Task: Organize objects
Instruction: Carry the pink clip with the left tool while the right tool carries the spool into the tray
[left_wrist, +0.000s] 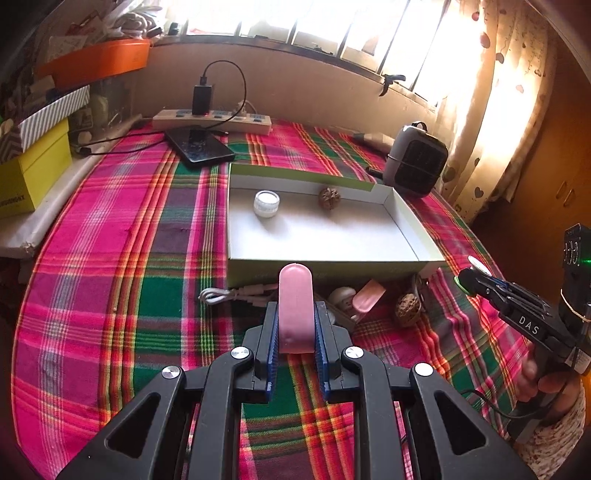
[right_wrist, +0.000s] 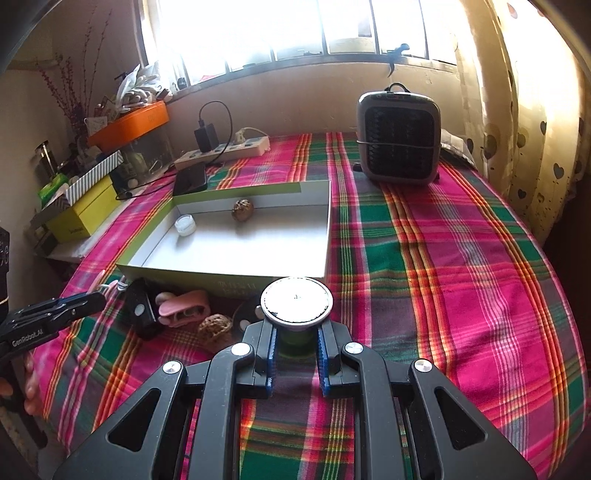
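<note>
My left gripper (left_wrist: 295, 325) is shut on a pink oblong bar (left_wrist: 295, 302), which stands up between the blue pads just before the near wall of an open white box (left_wrist: 332, 240). My right gripper (right_wrist: 295, 334) is shut on a small green tin with a round silver lid (right_wrist: 296, 301), held above the cloth by the box's near right corner (right_wrist: 317, 275). Inside the box sit a small white jar (left_wrist: 266, 204) and a walnut (left_wrist: 329, 198). On the cloth in front of the box lie a second walnut (right_wrist: 215, 326), a pink clip (right_wrist: 183, 306) and a white cable (left_wrist: 229, 295).
A grey fan heater (right_wrist: 399, 142) stands at the back right of the plaid tablecloth. A power strip (left_wrist: 212, 120) and a dark phone (left_wrist: 201, 147) lie behind the box. Stacked boxes (left_wrist: 33, 173) line the left edge. A small black item (right_wrist: 138, 308) lies by the pink clip.
</note>
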